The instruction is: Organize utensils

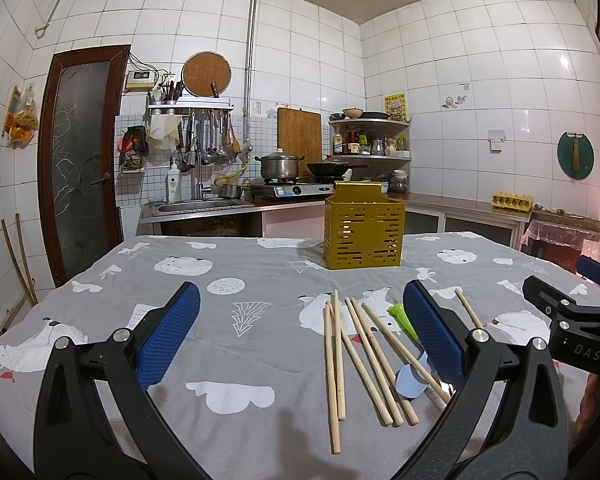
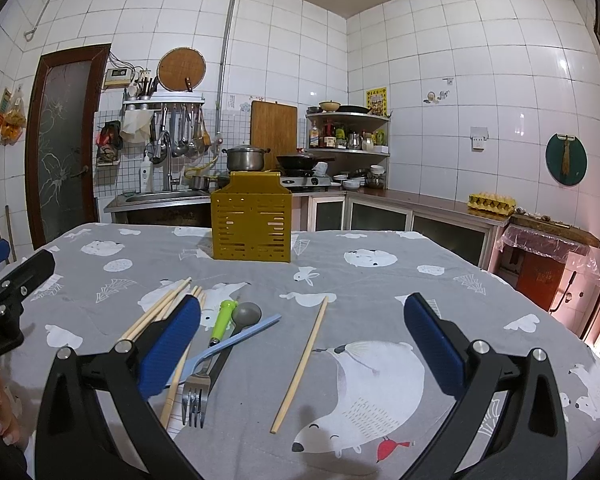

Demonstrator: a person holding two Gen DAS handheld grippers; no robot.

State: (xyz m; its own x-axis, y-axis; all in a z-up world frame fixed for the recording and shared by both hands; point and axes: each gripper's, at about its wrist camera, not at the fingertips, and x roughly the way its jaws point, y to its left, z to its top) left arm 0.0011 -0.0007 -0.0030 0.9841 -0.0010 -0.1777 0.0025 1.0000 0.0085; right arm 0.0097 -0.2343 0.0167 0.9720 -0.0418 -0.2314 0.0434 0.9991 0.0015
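Note:
A yellow slotted utensil holder (image 1: 363, 232) (image 2: 252, 220) stands upright on the table's far side. Several wooden chopsticks (image 1: 360, 356) (image 2: 156, 312) lie loose on the cloth, between my left gripper's fingers. One chopstick (image 2: 302, 362) lies apart, between my right gripper's fingers. A green-handled fork (image 2: 206, 360), a grey spoon (image 2: 246, 314) and a light blue spoon (image 2: 236, 340) (image 1: 412, 376) lie crossed beside my right gripper's left finger. My left gripper (image 1: 302, 336) and right gripper (image 2: 302, 344) both hover open above the table, holding nothing.
The table carries a grey cloth (image 2: 380, 280) with white animal prints. Behind it run a sink (image 1: 200, 205), a stove with a pot (image 1: 280, 165) and a wok, corner shelves and an egg tray (image 2: 491, 202). A door (image 1: 80, 160) stands at the left.

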